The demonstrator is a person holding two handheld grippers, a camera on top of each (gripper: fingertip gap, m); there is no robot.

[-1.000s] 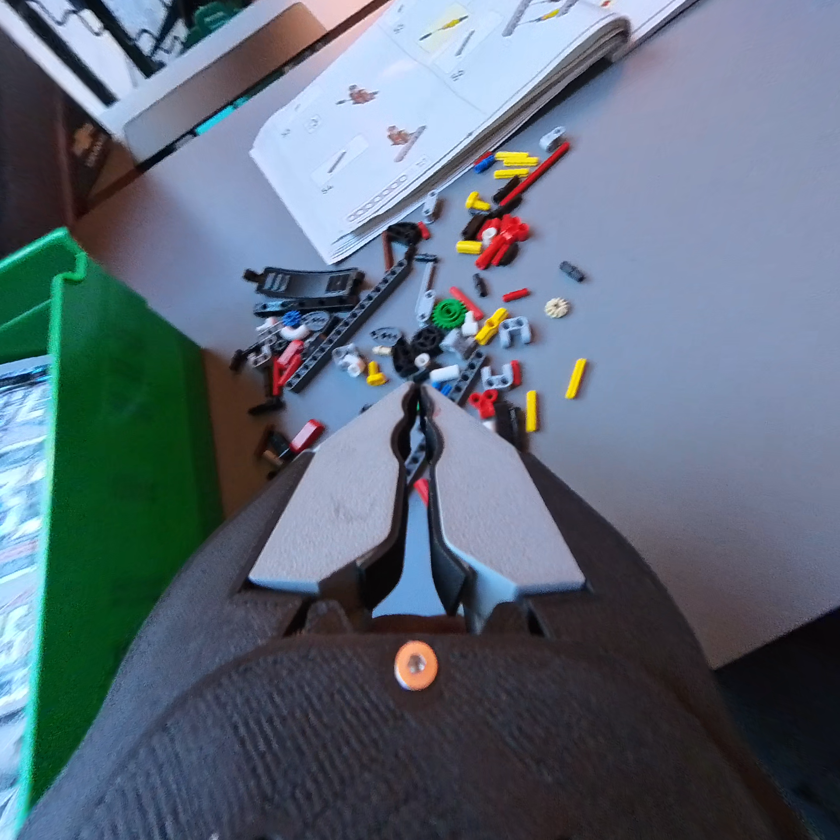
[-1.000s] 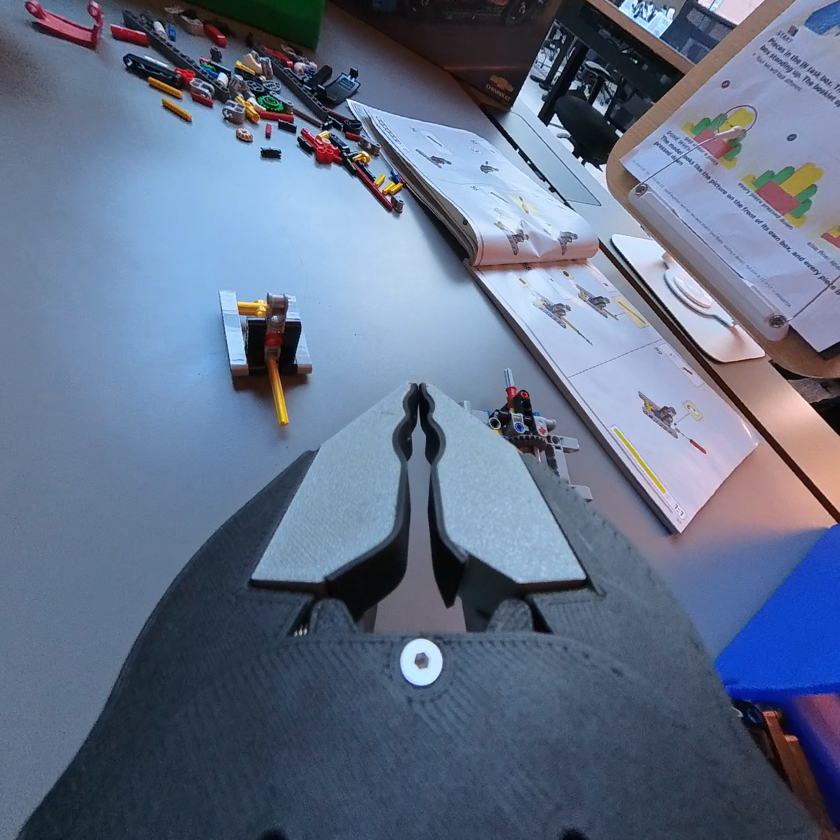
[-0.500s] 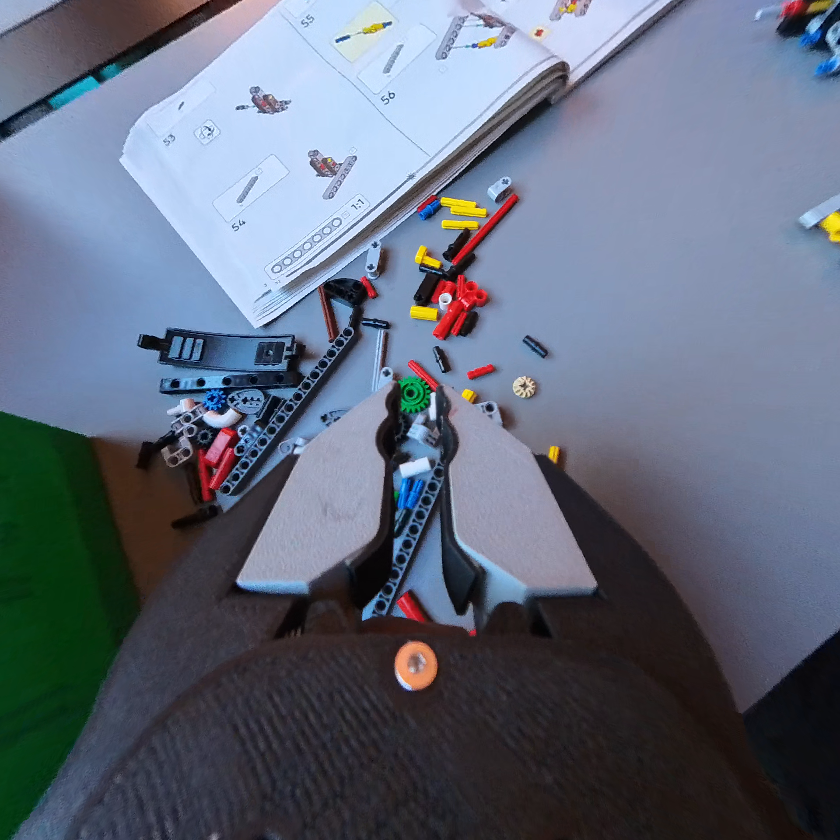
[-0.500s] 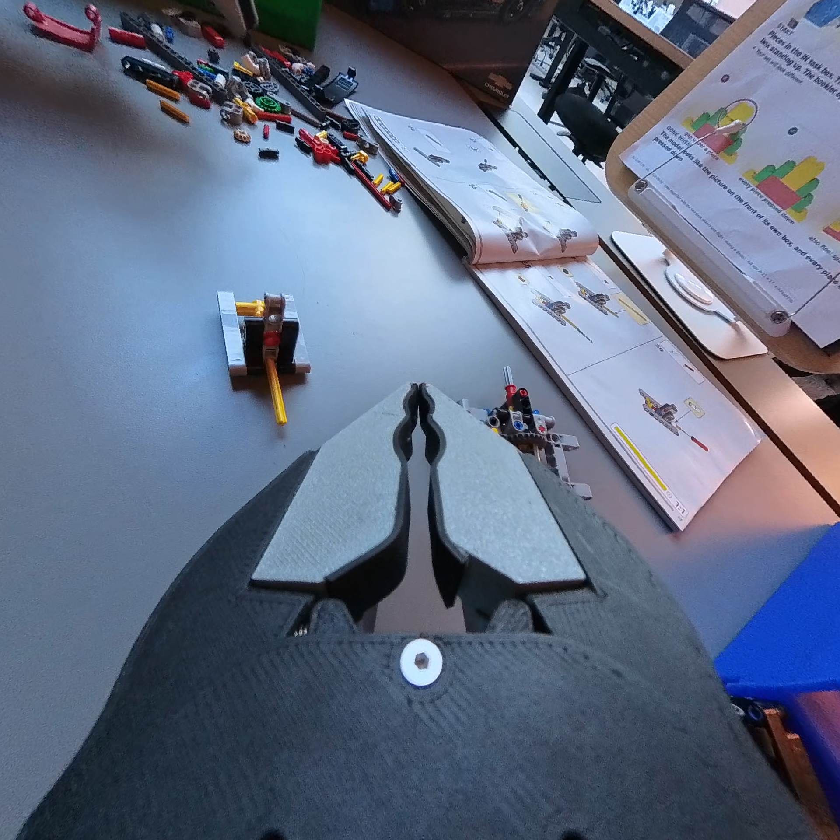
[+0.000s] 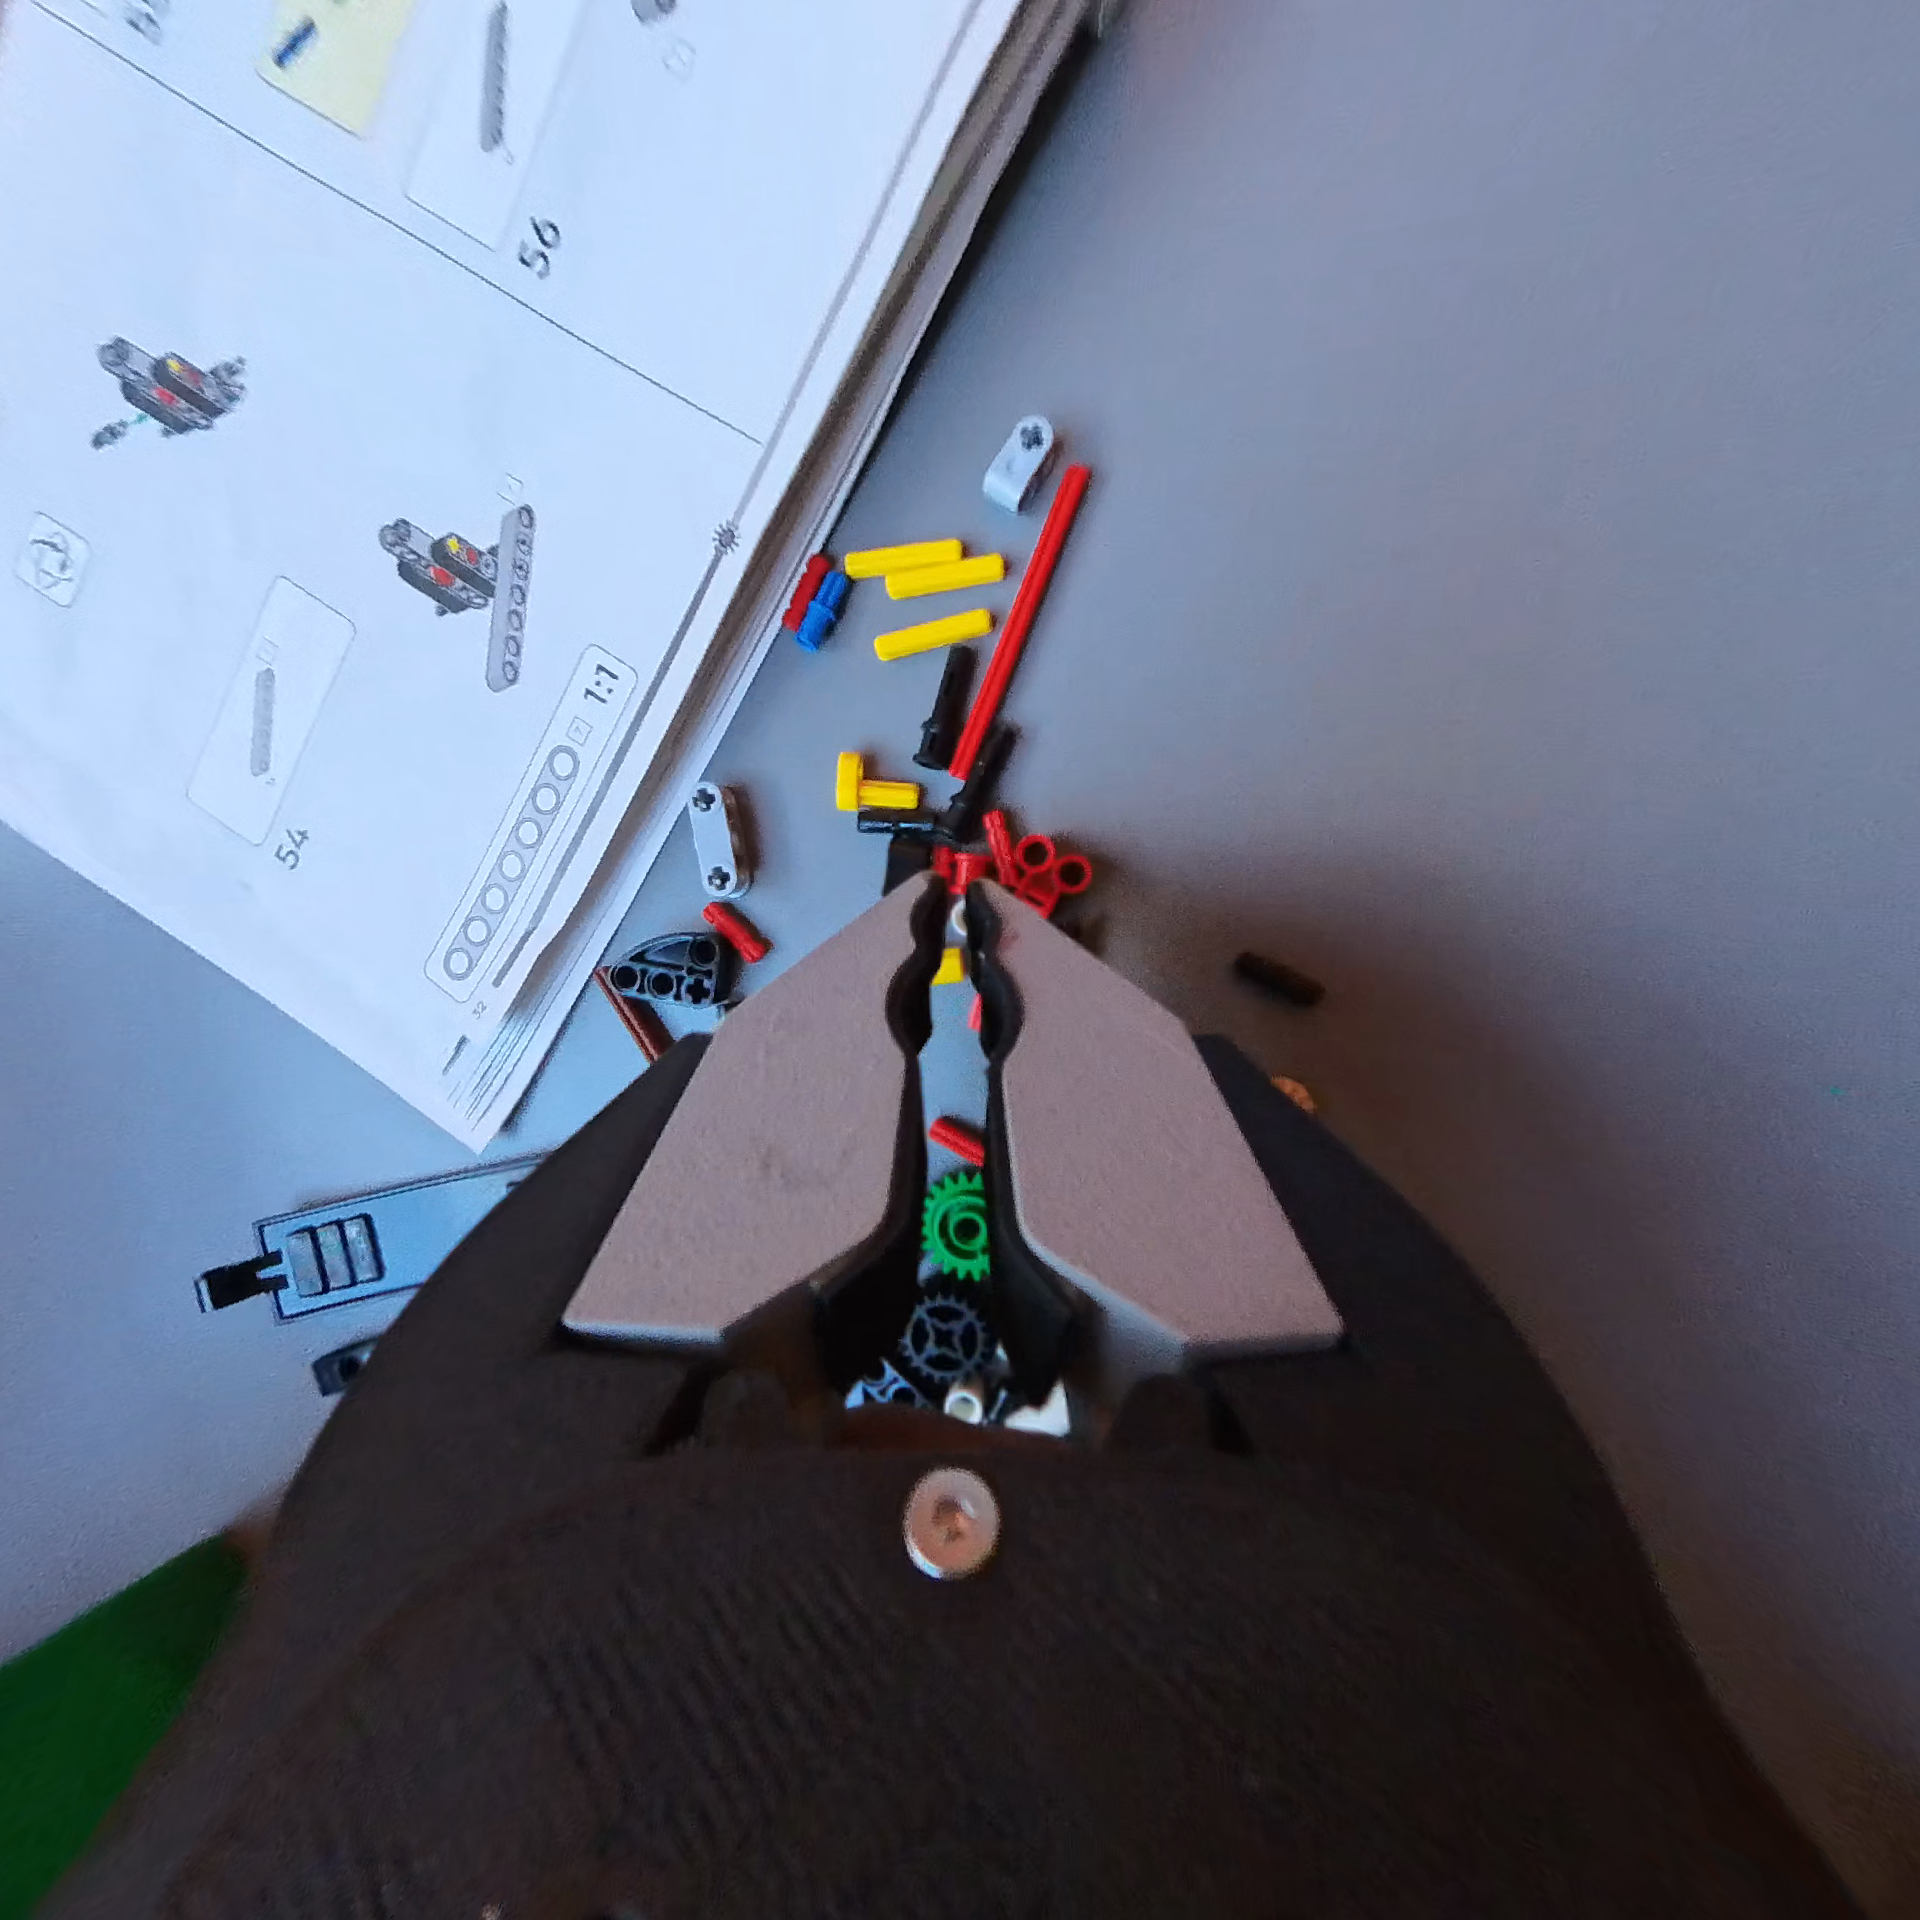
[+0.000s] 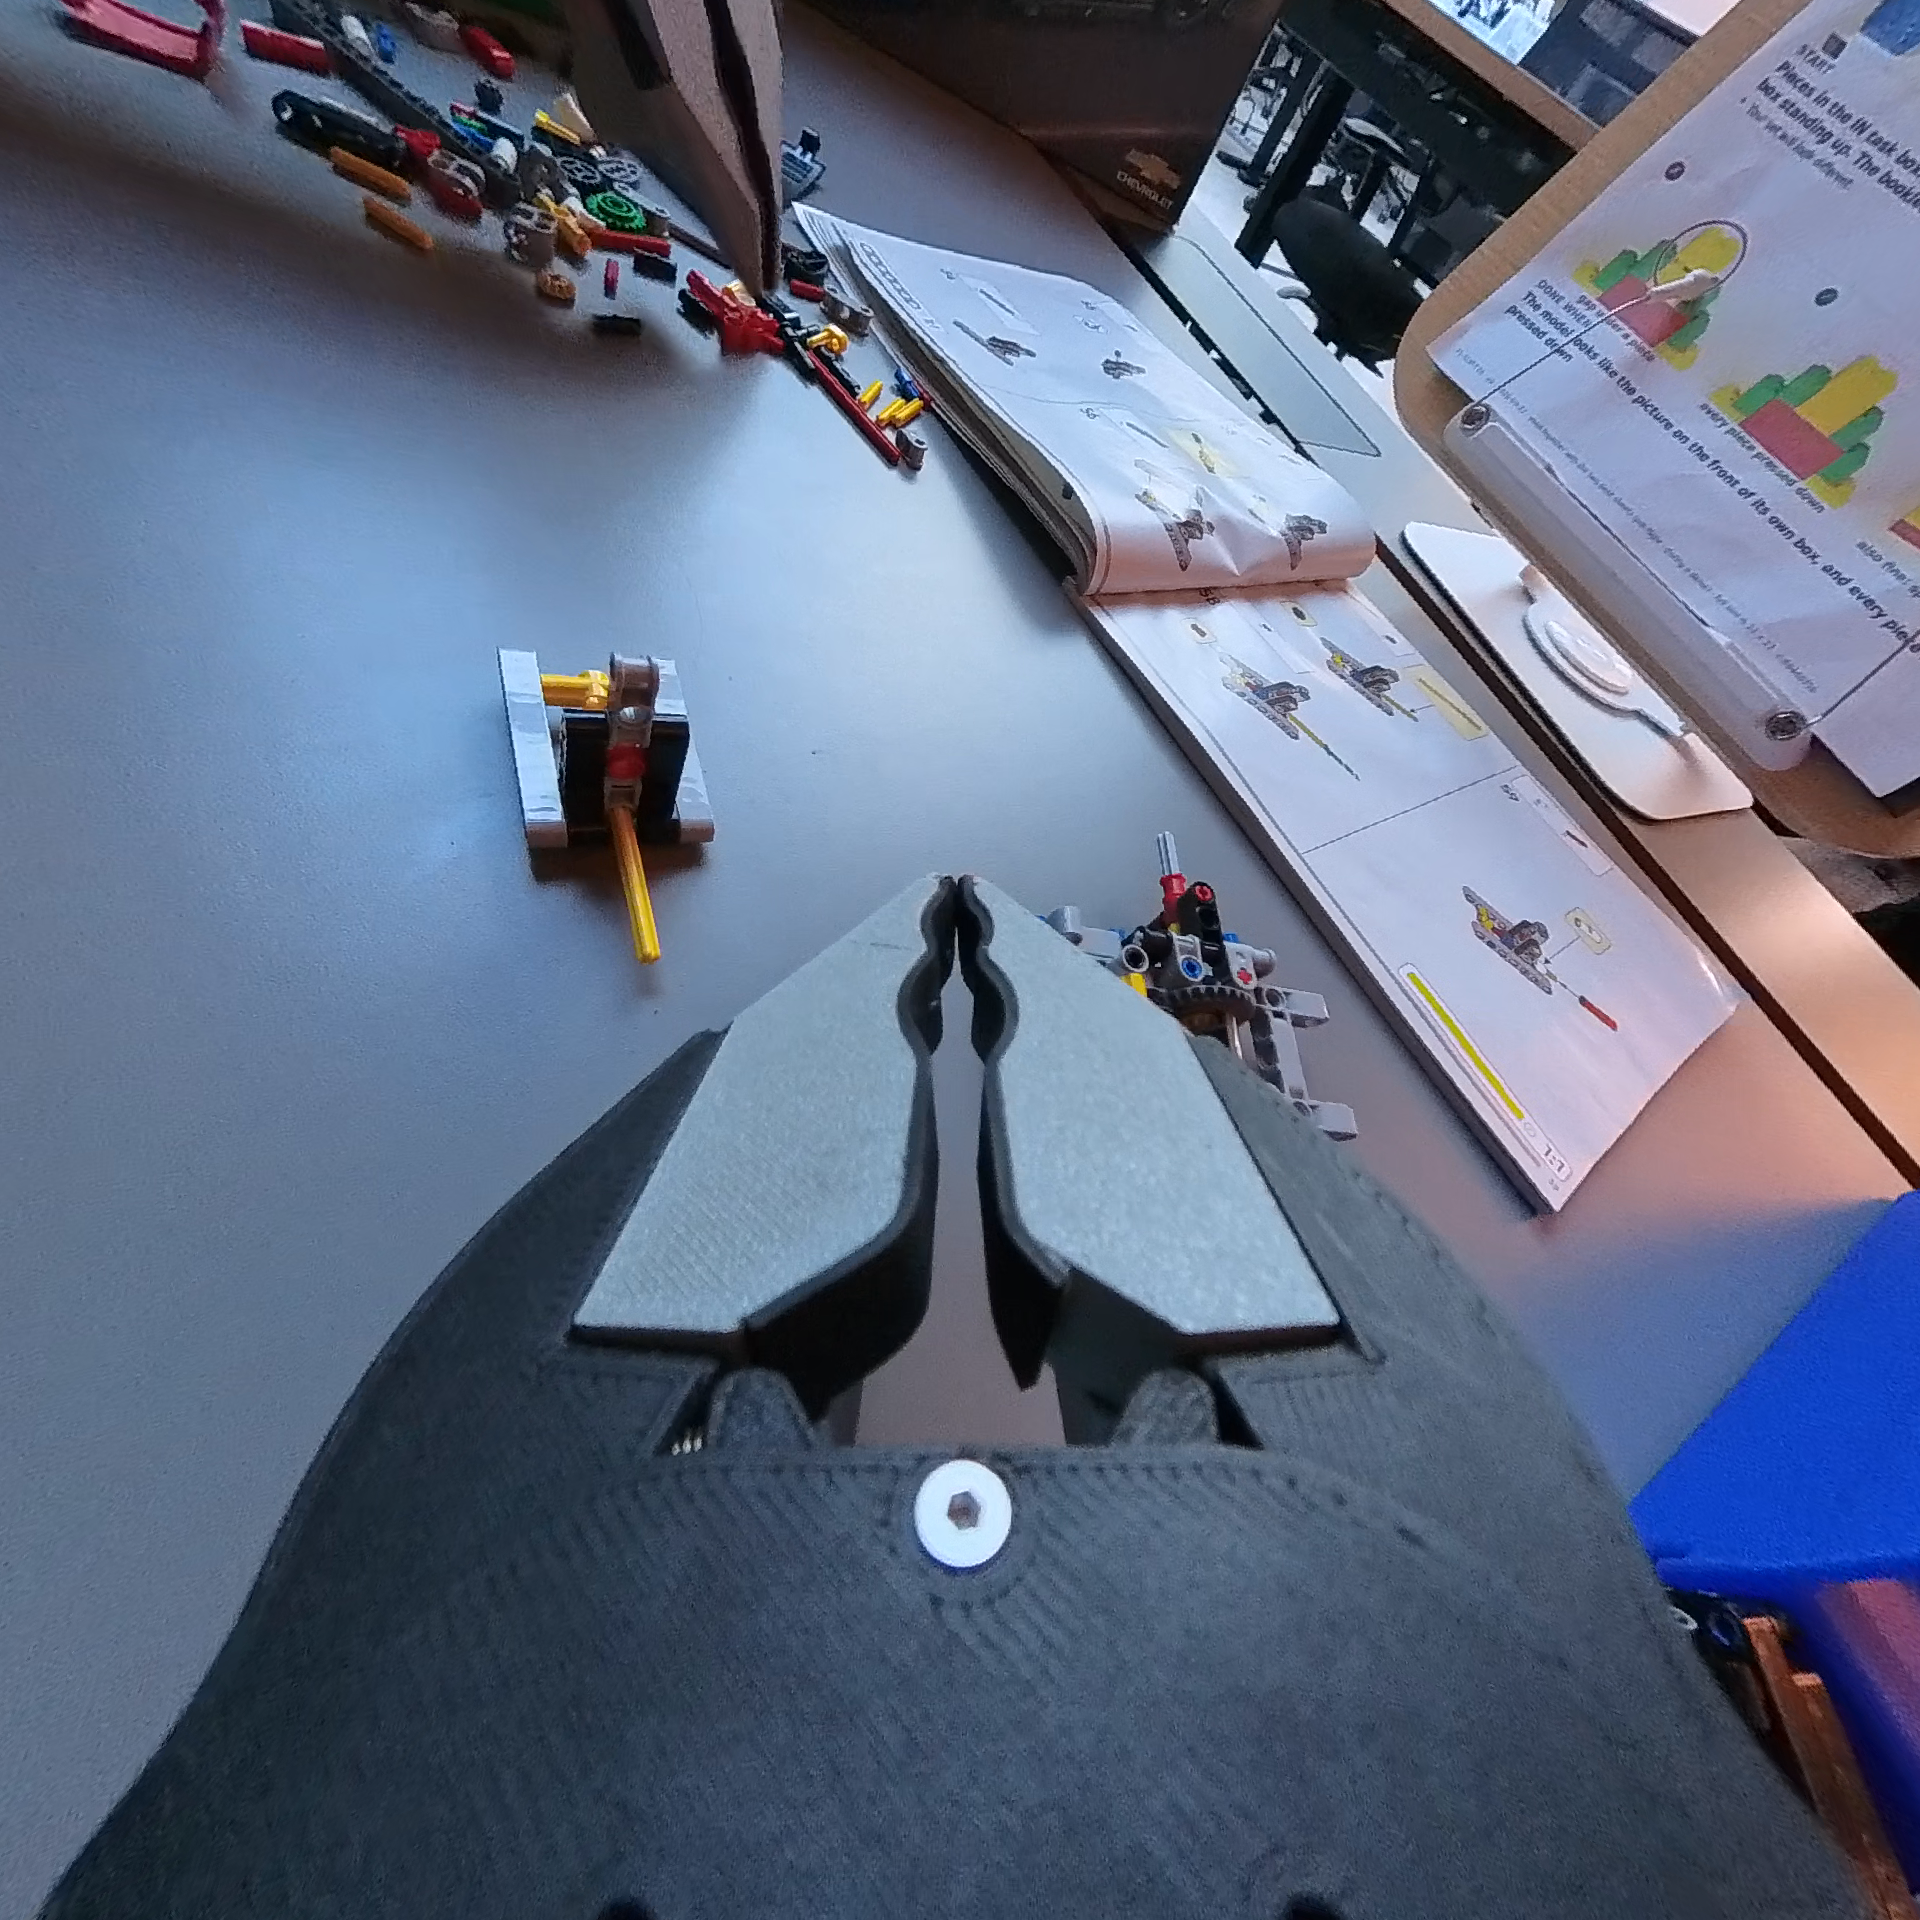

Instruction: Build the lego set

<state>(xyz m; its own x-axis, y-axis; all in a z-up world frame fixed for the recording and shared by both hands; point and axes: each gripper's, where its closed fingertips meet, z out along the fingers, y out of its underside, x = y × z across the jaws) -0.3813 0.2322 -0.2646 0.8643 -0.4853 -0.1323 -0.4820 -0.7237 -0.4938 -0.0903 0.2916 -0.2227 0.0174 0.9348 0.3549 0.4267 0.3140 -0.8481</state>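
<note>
My left gripper [image 5: 954,891] points steeply down at the loose pile of small building pieces on the grey desk [image 5: 1455,520]. Its jaws are almost pressed together, with only a thin slit between the tips. A pale piece and a yellow one show through that slit, but the view is blurred and I cannot tell whether either is pinched or just lies on the desk below. A knot of red connectors [image 5: 1044,868] sits right at the tips and slightly to their right. Beyond it, 1 long red axle [image 5: 1023,623] runs away from the jaws, roughly in line with them, with 3 yellow pins [image 5: 925,566] lying crosswise on its left. A green gear [image 5: 956,1226] and a black gear [image 5: 943,1335] lie under the fingers, nearer the palm. The open instruction booklet [image 5: 416,416] lies to the left of the pile and a green bin [image 5: 94,1683] shows at the lower left corner. My right gripper [image 6: 956,883] is well apart from that pile, with its jaws pressed together on nothing. It is above bare desk, between a small grey and black assembly with a yellow axle [image 6: 613,743] ahead on its left and a geared assembly [image 6: 1195,961] just beside its right finger. A blue bin [image 6: 1797,1403] stands at its right.
</note>
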